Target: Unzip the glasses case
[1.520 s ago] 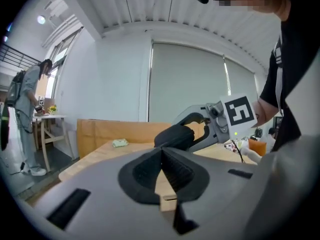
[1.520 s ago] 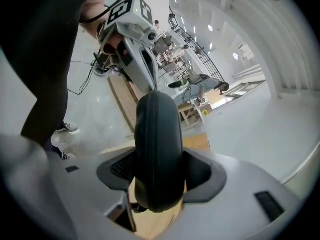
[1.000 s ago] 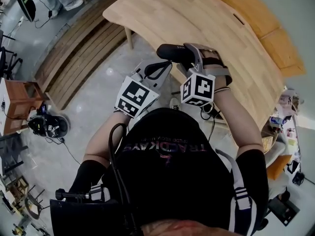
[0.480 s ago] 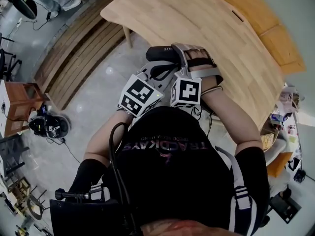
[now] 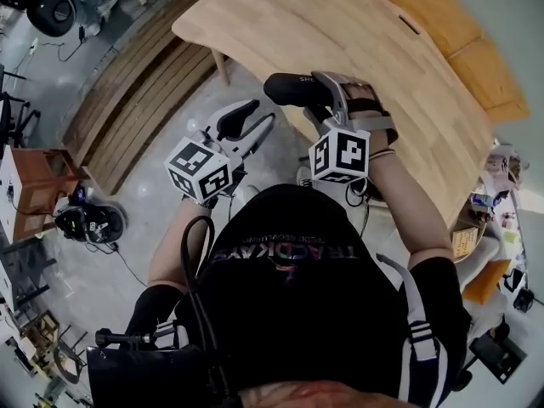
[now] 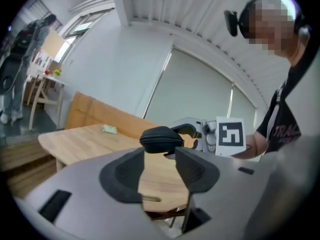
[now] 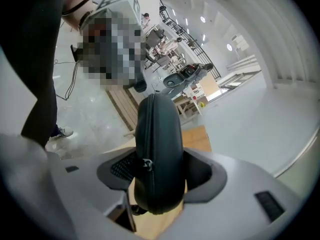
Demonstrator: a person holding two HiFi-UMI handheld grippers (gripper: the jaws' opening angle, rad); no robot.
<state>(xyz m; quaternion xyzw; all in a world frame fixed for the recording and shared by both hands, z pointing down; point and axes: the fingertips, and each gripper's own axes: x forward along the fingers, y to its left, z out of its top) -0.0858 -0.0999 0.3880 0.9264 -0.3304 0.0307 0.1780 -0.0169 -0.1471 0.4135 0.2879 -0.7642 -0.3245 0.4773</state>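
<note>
A black glasses case (image 5: 297,89) is held off the table's near edge, with my right gripper (image 5: 327,100) shut on it. In the right gripper view the case (image 7: 157,149) stands on end between the pads, its zip pull (image 7: 146,164) facing the camera on the left seam. My left gripper (image 5: 255,119) is to the left of the case and apart from it. Its jaws are opening with nothing between them. In the left gripper view, the left gripper (image 6: 159,171) looks across at the case (image 6: 161,139) beyond its tips.
A light wooden table (image 5: 357,41) curves behind the case, with a small pale object (image 6: 109,129) lying on it. A slatted wooden bench (image 5: 136,83) runs along the left. The person's black-shirted torso (image 5: 289,296) fills the lower head view.
The left gripper has drawn away to the left from the case, rolled, and its jaws have parted. The right gripper keeps the case in about the same place.
</note>
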